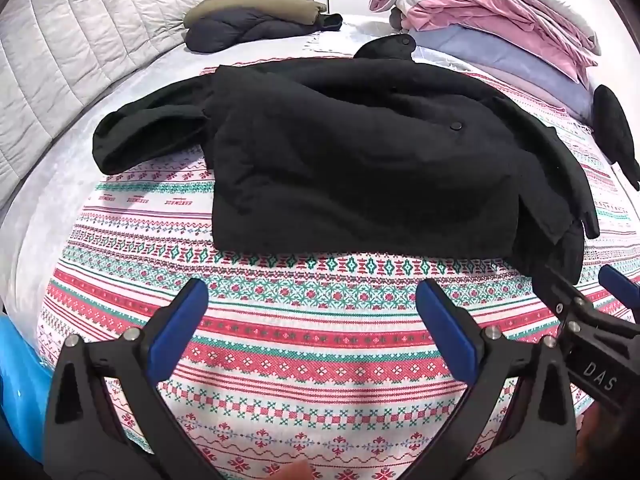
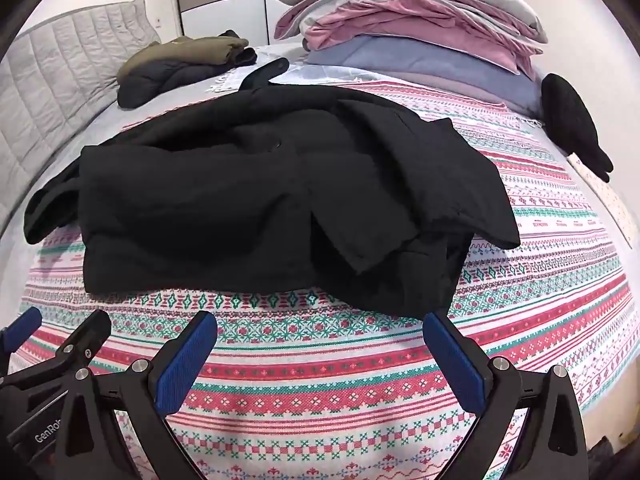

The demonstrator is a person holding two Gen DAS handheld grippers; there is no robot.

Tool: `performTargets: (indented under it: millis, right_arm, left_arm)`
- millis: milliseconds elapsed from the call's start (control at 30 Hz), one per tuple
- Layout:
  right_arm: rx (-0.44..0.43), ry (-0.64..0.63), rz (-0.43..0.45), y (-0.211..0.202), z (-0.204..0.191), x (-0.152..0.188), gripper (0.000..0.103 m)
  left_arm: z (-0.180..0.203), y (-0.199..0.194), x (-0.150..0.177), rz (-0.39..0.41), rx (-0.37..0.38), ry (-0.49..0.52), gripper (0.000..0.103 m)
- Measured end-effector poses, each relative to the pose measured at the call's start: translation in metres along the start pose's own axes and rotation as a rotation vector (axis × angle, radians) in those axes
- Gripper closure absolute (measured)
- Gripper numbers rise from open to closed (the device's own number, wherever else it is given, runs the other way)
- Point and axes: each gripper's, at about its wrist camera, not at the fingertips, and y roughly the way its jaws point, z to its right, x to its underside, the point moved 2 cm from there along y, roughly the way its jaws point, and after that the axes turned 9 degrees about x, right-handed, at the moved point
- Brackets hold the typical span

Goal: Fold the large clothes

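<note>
A large black jacket (image 1: pixel 360 152) lies partly folded on the patterned bedspread (image 1: pixel 304 336), one sleeve (image 1: pixel 148 136) sticking out to the left. In the right wrist view the same jacket (image 2: pixel 256 200) shows a loose flap hanging over its near right corner. My left gripper (image 1: pixel 312 312) hovers open over the bedspread just short of the jacket's near hem, nothing between its blue pads. My right gripper (image 2: pixel 320 348) is also open and empty, close to the jacket's near right corner. Each gripper shows at the edge of the other's view.
A folded olive and dark navy jacket pile (image 1: pixel 256 16) sits at the far side of the bed. Stacked pink, lilac and grey bedding (image 2: pixel 416 28) fills the far right. A small black item (image 2: pixel 572 120) lies at the right edge. A quilted grey headboard (image 1: pixel 80 52) runs along the left.
</note>
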Motion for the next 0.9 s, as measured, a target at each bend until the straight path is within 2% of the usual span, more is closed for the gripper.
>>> performTargets:
  millis: [400, 433, 900]
  right_arm:
    - [0.007, 0.008, 0.022, -0.002, 0.004, 0.006, 0.000]
    - [0.009, 0.012, 0.019, -0.008, 0.000, -0.003, 0.000]
    - [0.001, 0.019, 0.017, -0.009, -0.002, -0.004, 0.000]
  left_arm:
    - [-0.009, 0.001, -0.006, -0.010, 0.007, -0.015, 0.000]
    - [-0.010, 0.001, -0.006, -0.010, 0.005, -0.018, 0.000]
    - [-0.018, 0.005, -0.009, -0.011, -0.003, -0.034, 0.000]
